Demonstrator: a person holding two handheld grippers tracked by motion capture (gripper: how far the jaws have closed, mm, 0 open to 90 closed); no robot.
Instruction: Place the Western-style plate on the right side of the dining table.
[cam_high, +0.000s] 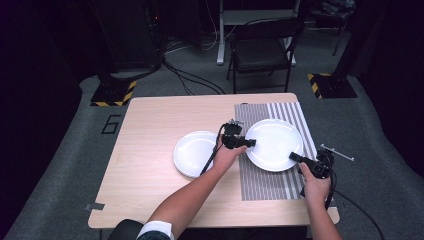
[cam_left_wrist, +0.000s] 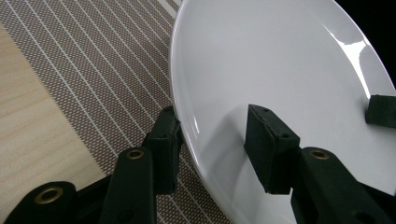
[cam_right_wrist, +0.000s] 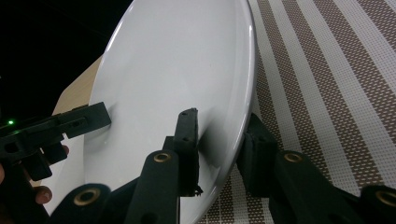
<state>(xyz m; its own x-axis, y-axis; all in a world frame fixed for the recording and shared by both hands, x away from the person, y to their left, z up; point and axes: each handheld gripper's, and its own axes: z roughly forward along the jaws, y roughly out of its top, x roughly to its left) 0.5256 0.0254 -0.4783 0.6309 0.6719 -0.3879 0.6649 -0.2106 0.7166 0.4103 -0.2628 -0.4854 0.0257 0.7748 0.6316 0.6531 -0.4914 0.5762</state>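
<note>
A large white plate (cam_high: 274, 145) lies on the striped placemat (cam_high: 265, 180), and both grippers are at its rim. My left gripper (cam_high: 245, 143) is at the plate's left edge; in the left gripper view its jaws stand apart, one fingertip (cam_left_wrist: 271, 149) over the plate (cam_left_wrist: 280, 70) and the other outside the rim. My right gripper (cam_high: 296, 157) is at the plate's near-right edge. There the rim of the plate (cam_right_wrist: 177, 60) sits tightly between its two fingertips (cam_right_wrist: 187, 144). The other gripper (cam_right_wrist: 79, 122) shows at the far rim.
A second, smaller white plate (cam_high: 195, 152) rests on the bare wooden table (cam_high: 150, 165) just left of the left hand. A black folding chair (cam_high: 262, 47) stands beyond the table's far edge. Cables trail from both grippers.
</note>
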